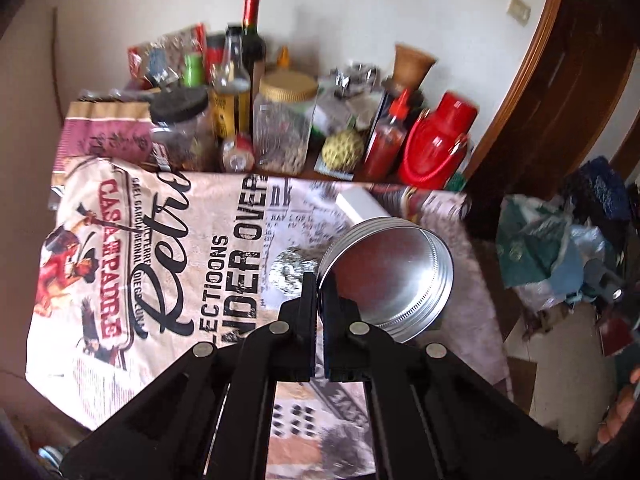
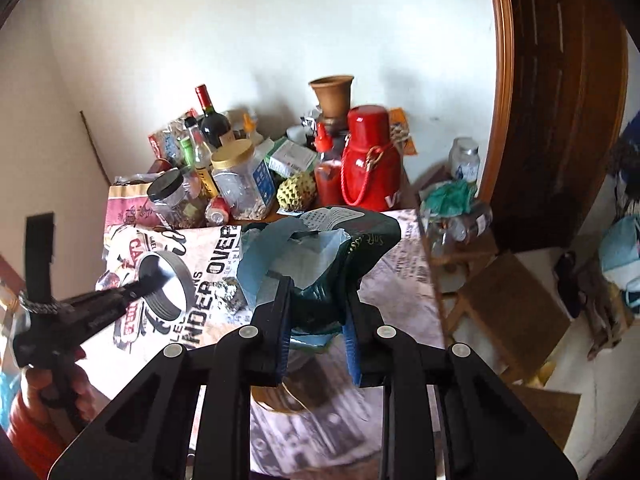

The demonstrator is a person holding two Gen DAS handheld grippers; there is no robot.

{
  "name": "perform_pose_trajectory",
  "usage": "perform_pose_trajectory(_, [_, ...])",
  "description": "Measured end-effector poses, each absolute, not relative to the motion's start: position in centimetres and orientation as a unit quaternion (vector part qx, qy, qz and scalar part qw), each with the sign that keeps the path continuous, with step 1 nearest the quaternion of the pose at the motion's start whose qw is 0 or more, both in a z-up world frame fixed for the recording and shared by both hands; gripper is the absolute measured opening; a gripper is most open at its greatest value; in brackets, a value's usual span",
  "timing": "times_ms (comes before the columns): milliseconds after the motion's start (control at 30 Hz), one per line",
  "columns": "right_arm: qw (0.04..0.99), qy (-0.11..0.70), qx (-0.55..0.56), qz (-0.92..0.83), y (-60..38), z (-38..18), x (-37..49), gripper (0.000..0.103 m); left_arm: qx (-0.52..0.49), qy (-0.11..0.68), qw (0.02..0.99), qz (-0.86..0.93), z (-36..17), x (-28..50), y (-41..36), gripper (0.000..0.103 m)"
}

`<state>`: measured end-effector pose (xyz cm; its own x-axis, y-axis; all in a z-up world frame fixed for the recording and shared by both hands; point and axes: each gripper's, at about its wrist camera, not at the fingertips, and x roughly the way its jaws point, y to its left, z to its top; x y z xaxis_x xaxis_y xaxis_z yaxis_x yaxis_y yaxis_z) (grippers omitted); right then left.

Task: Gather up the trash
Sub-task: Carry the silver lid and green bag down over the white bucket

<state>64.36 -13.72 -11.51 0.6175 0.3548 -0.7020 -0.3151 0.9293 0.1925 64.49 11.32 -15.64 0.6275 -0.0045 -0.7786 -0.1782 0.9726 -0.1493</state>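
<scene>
My left gripper (image 1: 319, 286) is shut on the rim of a round silver metal tin (image 1: 394, 272) and holds it tilted above the printed tablecloth (image 1: 168, 240). The tin (image 2: 168, 284) and left gripper (image 2: 150, 280) also show in the right wrist view. A crumpled foil ball (image 1: 288, 270) lies on the cloth just left of the tin; it also shows in the right wrist view (image 2: 224, 292). My right gripper (image 2: 316, 284) is shut on a crumpled dark green and blue wrapper (image 2: 320, 248), held above the table. A white box (image 1: 358, 206) lies behind the tin.
The back of the table is crowded: a wine bottle (image 1: 252, 36), plastic jars (image 1: 286, 120), a red thermos (image 1: 440, 140), a sauce bottle (image 1: 386, 136), a clay pot (image 2: 332, 92). A heap of bags and wrappers (image 1: 560, 248) lies right of the table beside a wooden door frame (image 2: 504, 80).
</scene>
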Motion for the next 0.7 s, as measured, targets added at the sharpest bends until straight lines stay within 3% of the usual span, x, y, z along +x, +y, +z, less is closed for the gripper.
perform_pose_trajectory(700, [0.900,0.344,0.023,0.265,-18.0,-7.5,52.8,0.021,-0.125,0.328,0.931,0.097,-7.6,47.1,4.4,0.000])
